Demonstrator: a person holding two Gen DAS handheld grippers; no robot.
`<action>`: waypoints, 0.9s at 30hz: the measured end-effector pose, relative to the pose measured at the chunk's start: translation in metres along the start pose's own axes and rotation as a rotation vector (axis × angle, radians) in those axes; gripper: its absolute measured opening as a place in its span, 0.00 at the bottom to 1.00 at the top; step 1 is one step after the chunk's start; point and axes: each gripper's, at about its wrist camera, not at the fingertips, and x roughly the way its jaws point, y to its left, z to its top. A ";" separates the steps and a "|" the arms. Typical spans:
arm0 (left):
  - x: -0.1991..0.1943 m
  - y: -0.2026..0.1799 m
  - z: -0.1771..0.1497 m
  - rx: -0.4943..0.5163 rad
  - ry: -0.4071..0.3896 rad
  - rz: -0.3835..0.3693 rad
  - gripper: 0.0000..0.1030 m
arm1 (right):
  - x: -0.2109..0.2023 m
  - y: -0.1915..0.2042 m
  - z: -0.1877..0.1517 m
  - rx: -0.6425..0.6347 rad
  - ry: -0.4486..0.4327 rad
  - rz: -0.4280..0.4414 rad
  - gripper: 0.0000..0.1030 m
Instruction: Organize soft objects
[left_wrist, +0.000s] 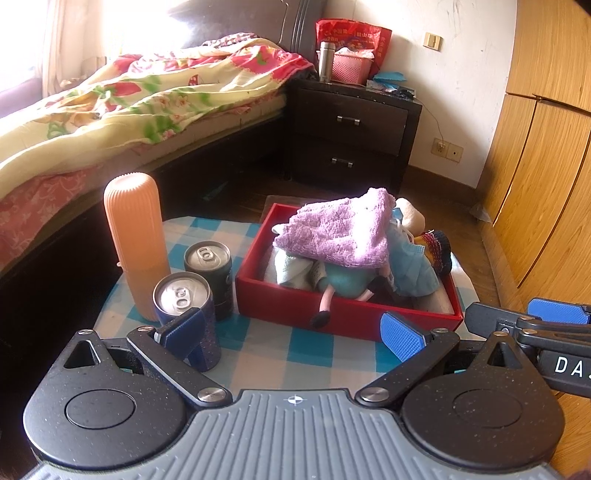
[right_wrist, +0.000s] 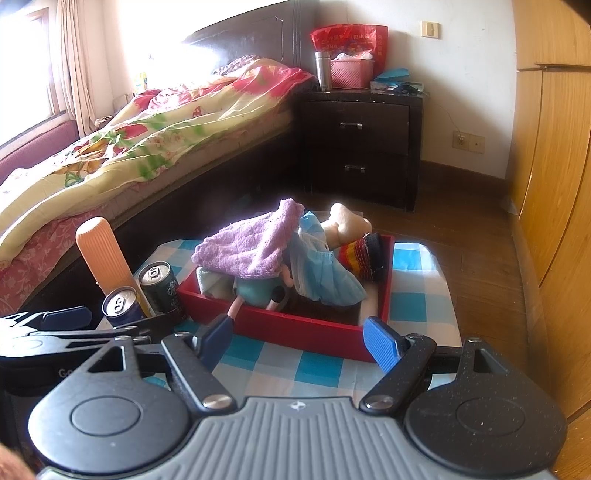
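Judging by pile: task looked nearly done. Purple towel (left_wrist: 340, 232), blue mask (right_wrist: 325, 275), doll (left_wrist: 332, 284), striped sock (right_wrist: 364, 256) heaped inside red box (left_wrist: 343, 315) at checked cloth's (left_wrist: 280, 350) far-right corner. Cans (left_wrist: 183, 295), orange bottle (left_wrist: 135, 243) stood at left edge. Left gripper (left_wrist: 295, 332), right gripper (right_wrist: 303, 338): both spread wide, empty, near front edge.
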 end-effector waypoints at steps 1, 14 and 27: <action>0.000 0.000 0.000 0.001 0.000 0.001 0.94 | 0.000 0.000 0.000 0.000 0.000 0.000 0.55; 0.000 0.000 0.000 0.005 -0.001 0.004 0.94 | 0.000 0.000 0.000 0.000 0.000 0.000 0.55; -0.002 -0.002 0.001 0.042 -0.015 0.032 0.94 | 0.002 0.000 -0.002 0.000 0.003 0.006 0.55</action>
